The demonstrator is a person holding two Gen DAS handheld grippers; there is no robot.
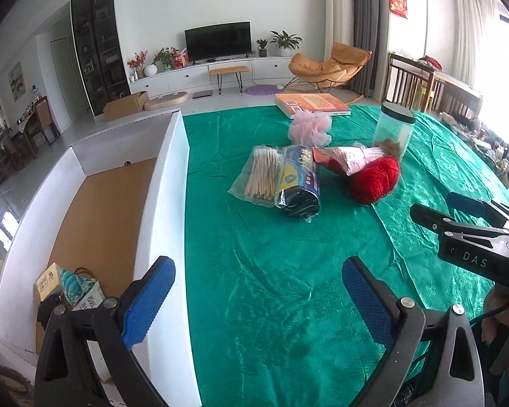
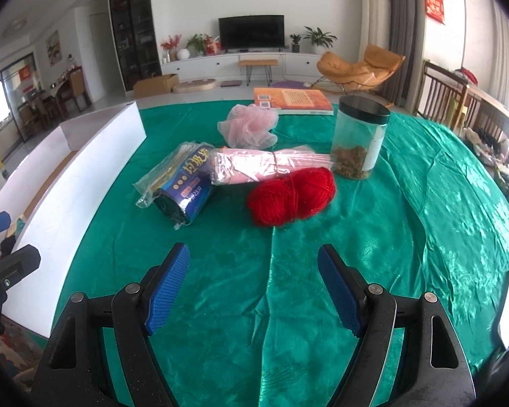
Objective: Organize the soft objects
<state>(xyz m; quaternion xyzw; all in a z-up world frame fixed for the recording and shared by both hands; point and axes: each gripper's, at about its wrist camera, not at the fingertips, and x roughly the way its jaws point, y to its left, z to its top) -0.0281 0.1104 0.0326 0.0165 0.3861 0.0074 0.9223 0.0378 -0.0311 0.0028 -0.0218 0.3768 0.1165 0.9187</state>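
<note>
A red yarn ball [image 2: 291, 196] lies mid-table; it also shows in the left wrist view [image 1: 376, 178]. Behind it lie a pink packaged cloth [image 2: 261, 164], a pink mesh sponge [image 2: 249, 127] and a blue roll of bags [image 2: 186, 186]. A bag of cotton swabs [image 1: 261, 176] lies left of the roll. My left gripper [image 1: 258, 300] is open and empty beside the white box [image 1: 166, 183]. My right gripper [image 2: 254, 285] is open and empty, short of the yarn, and also shows in the left wrist view [image 1: 451, 210].
A clear jar [image 2: 359, 139] with a black lid stands right of the yarn. An orange book [image 2: 291, 100] lies at the far edge. The box holds small packets [image 1: 68, 288] at its near end. The green cloth [image 2: 424, 220] covers the table.
</note>
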